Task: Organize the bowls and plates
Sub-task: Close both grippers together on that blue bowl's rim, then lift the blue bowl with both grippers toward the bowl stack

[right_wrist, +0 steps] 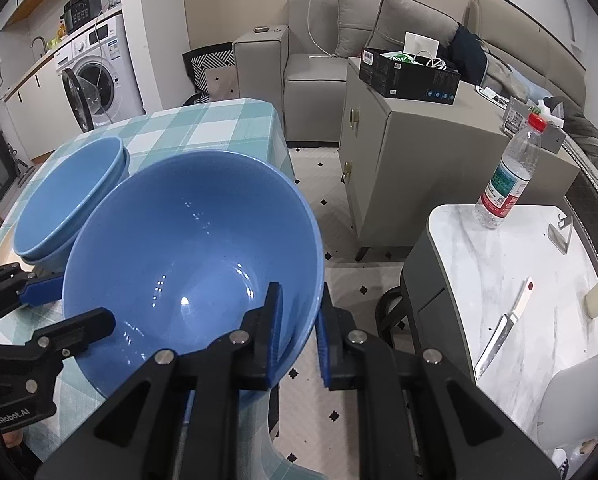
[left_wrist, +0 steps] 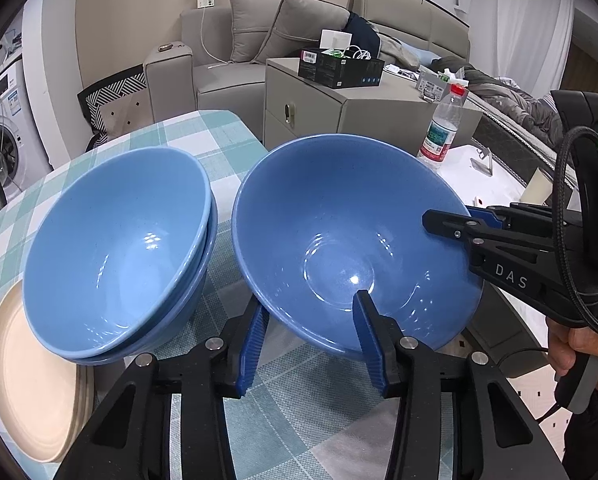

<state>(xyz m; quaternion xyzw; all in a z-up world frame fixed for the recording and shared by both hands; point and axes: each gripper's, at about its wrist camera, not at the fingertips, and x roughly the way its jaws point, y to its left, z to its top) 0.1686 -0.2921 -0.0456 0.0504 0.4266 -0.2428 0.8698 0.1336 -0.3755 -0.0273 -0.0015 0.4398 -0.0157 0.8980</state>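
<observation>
While both grippers held the single blue bowl by its rim, left gripper nearest the stacked bowls, right gripper pinched shut opposite, the stack lay just beside it.

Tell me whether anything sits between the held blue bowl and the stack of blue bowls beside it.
Nothing visible does. The single blue ceramic bowl, gripped at its rim by both the left gripper and right gripper, sits right beside the stacked blue bowls, only checked tablecloth between.
</observation>
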